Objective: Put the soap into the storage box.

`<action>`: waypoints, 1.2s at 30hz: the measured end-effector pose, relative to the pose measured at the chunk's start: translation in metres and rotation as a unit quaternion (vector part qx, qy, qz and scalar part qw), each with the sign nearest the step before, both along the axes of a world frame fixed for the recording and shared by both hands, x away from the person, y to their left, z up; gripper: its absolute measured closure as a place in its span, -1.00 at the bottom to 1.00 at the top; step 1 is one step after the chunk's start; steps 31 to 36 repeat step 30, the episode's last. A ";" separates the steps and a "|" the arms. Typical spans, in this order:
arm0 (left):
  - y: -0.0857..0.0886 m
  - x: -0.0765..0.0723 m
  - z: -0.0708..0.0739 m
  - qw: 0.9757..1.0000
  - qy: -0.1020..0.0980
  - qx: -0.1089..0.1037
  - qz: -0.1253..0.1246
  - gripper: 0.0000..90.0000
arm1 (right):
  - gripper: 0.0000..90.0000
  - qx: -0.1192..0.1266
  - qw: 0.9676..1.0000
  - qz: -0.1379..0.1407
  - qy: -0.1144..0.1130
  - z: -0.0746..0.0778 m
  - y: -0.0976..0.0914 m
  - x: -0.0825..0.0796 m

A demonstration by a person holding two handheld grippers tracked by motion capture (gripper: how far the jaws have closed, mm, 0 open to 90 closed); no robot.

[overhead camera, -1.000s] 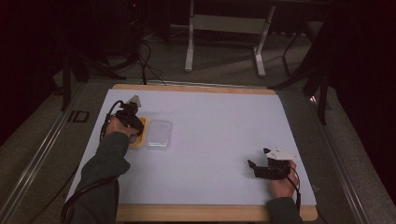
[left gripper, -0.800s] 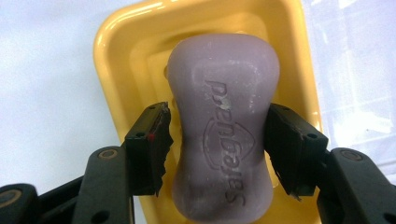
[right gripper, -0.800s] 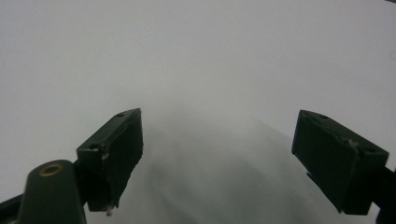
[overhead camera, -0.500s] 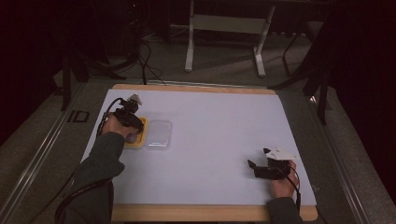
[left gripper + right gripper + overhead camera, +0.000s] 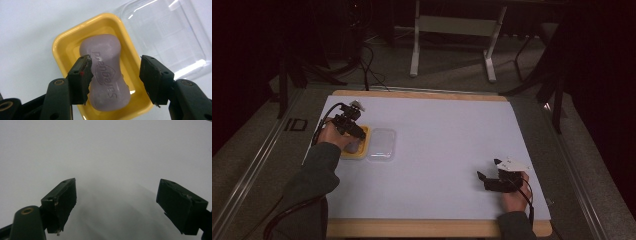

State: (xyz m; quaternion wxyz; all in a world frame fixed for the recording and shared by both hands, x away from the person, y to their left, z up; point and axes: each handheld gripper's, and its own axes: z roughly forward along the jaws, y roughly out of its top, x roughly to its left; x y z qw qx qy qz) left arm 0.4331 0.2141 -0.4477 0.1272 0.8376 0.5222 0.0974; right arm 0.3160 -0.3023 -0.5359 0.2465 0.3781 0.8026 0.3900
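A: Near edge first, high view. Right gripper (image 5: 482, 179) sits lower right of the frame, low over the white bench (image 5: 447, 145), the hand behind it at the bottom edge; nothing near its tips.

B: Its own view agrees; right gripper (image 5: 116, 202) has its jaws spread wide, bare white surface between them; nothing held.

A: Farther in, left of centre in the high view: left gripper (image 5: 357, 134) above a yellow dish (image 5: 362, 150), the sleeve coming up from the lower left corner; a cable loops off the gripper's back.

B: Left gripper view, close to far. Left gripper (image 5: 115, 75) points down at the dish; jaws apart, having just narrowed a little; a pale lilac soap bar (image 5: 106, 72) lies between them from this angle; the jaw at picture left overlaps the bar's edge, contact there I cannot tell; the jaw at picture right stands clear, over the dish rim; no clamp on the bar.

A: Where does the bar lie?

B: Flat in the yellow dish (image 5: 62, 47), centre of the frame, long axis running upper left to lower right, embossed lettering facing up.

A: Beyond that?

B: A clear plastic lid (image 5: 165, 32), upper right of the frame, flat on the bench and touching the dish's edge; in the high view the lid (image 5: 381, 144) lies just right of the dish.
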 end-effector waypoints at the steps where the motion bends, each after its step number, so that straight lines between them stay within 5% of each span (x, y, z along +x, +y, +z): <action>1: 0.001 -0.001 0.002 1.000 -0.005 0.000 -0.006 -0.03 | -0.64 0.000 1.000 0.000 0.000 0.000 0.000 0.000; 11: -0.004 -0.018 0.005 0.998 -0.039 -0.026 -0.045 -0.02 | -0.64 -0.002 1.000 0.001 0.000 0.000 0.000 0.000; 23: -0.021 -0.039 -0.003 0.994 -0.053 -0.025 -0.095 -0.03 | -0.64 -0.002 1.000 0.001 0.000 0.000 0.000 0.000; 36: -0.025 -0.049 -0.010 0.992 -0.063 -0.033 -0.101 -0.04 | -0.64 -0.001 1.000 0.001 0.001 0.000 0.000 0.001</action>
